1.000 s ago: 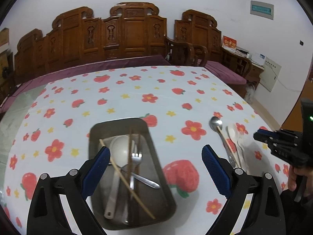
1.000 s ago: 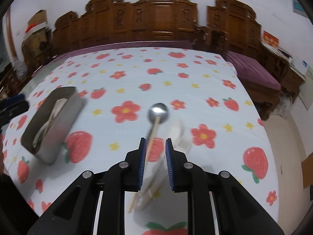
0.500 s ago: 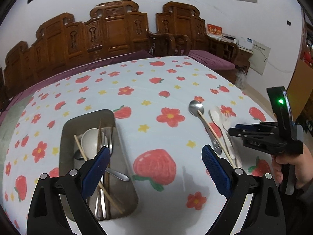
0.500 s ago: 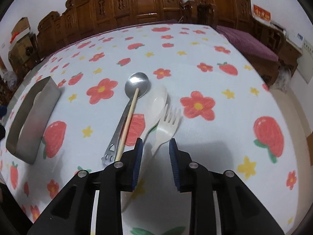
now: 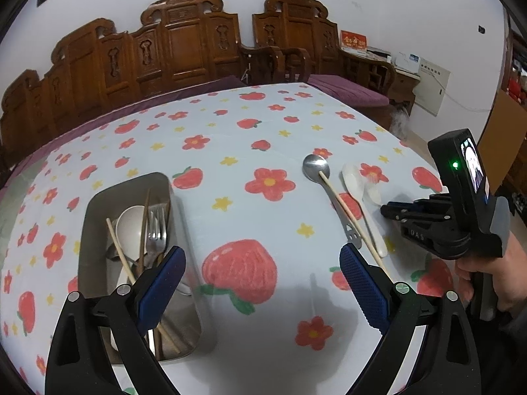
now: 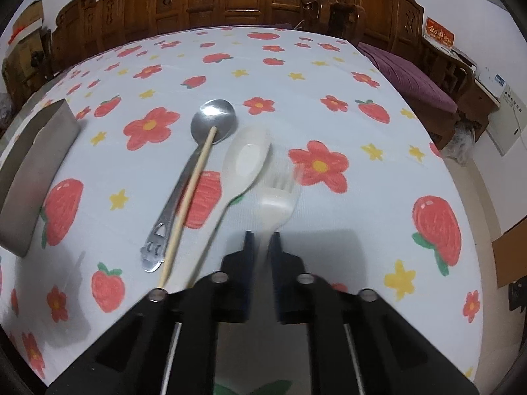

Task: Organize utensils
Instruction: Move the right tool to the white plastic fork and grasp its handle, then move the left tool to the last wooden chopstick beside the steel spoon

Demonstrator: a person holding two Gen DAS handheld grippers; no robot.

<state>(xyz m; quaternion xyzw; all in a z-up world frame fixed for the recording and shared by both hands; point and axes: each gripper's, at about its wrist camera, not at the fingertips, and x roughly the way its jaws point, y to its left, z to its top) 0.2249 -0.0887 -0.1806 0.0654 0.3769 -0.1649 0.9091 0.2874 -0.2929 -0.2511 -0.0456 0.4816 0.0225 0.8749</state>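
Observation:
A metal tray [image 5: 98, 197] at the left holds a white spoon, a metal fork and chopsticks; it also shows in the right wrist view [image 6: 36, 171]. On the cloth lie a metal spoon [image 6: 210, 121], a chopstick [image 6: 191, 194], a white spoon [image 6: 243, 161] and a white plastic fork [image 6: 276, 197]. My right gripper [image 6: 262, 240] is shut on the white fork's handle, low over the cloth; it shows in the left wrist view [image 5: 388, 212]. My left gripper [image 5: 260, 283] is open and empty above the table between the tray and the loose utensils.
The table wears a white cloth with strawberries and flowers [image 5: 240, 270]. Carved wooden chairs [image 5: 184, 42] stand along the far side. The table's right edge [image 6: 461, 197] drops to the floor, with a cardboard box [image 6: 510, 253] beside it.
My right gripper has moved down and forward and closed on the white fork's handle. My left gripper has drifted right, away from the tray, still open.

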